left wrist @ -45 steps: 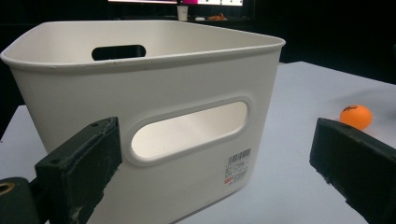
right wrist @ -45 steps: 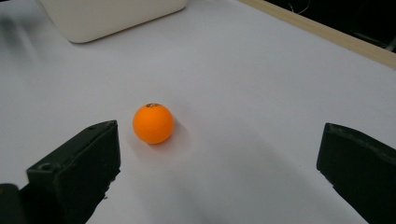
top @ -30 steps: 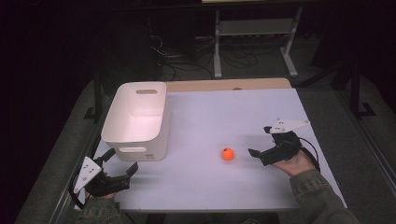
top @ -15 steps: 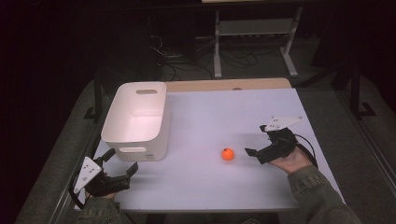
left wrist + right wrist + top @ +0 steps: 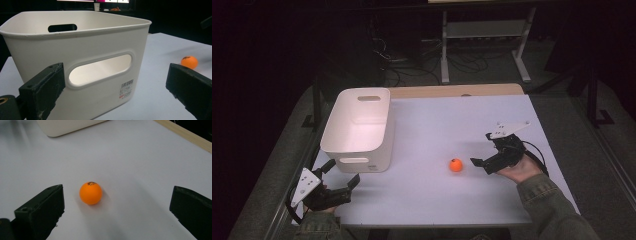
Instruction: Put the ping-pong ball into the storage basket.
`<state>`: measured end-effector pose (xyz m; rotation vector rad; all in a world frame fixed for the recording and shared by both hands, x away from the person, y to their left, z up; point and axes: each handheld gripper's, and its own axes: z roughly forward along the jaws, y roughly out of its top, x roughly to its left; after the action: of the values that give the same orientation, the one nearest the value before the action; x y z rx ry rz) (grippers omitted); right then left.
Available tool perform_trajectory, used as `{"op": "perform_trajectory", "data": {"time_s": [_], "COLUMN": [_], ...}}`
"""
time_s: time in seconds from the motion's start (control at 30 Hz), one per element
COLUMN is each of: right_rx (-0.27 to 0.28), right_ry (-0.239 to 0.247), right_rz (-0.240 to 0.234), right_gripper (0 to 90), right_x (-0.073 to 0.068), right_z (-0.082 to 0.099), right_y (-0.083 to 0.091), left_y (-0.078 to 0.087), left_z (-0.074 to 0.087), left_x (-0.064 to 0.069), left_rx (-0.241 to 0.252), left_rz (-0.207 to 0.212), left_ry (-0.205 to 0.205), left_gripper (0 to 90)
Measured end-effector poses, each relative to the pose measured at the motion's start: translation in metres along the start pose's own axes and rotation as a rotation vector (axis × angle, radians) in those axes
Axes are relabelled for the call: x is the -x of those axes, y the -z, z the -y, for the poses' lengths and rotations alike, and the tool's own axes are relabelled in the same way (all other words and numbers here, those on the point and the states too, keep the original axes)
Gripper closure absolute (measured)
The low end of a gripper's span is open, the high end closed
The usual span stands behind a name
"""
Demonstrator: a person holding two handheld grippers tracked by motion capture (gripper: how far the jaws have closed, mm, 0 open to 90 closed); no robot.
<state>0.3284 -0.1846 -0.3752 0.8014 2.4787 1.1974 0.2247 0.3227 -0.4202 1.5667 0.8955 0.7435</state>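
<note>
White worktop [image 5: 432, 120] carries the ball [image 5: 455, 165] just ahead of the right gripper [image 5: 484, 162], jaws spread; the left gripper [image 5: 343, 176], also spread, sits farther off.

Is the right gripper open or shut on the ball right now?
Open. In the right gripper view the right gripper has its jaws spread wide, and the orange ball sits on the table ahead of them, untouched.

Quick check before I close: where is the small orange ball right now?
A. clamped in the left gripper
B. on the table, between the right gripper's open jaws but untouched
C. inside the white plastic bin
B: the small orange ball rests on the white table, with the right gripper open around it and clear gaps on both sides.
</note>
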Motion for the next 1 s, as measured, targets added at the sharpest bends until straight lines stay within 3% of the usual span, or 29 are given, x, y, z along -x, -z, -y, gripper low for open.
{"op": "perform_trajectory", "data": {"time_s": [1.0], "right_rx": [-0.064], "right_ry": [0.046], "right_rz": [-0.045], "right_gripper": [0.0], "right_x": [-0.001], "right_z": [-0.017], "right_y": [-0.02], "left_y": [0.0], "left_z": [0.0], "left_x": [0.0], "left_rx": [0.006], "left_rz": [0.0], "left_ry": [-0.003], "left_gripper": [1.9]}}
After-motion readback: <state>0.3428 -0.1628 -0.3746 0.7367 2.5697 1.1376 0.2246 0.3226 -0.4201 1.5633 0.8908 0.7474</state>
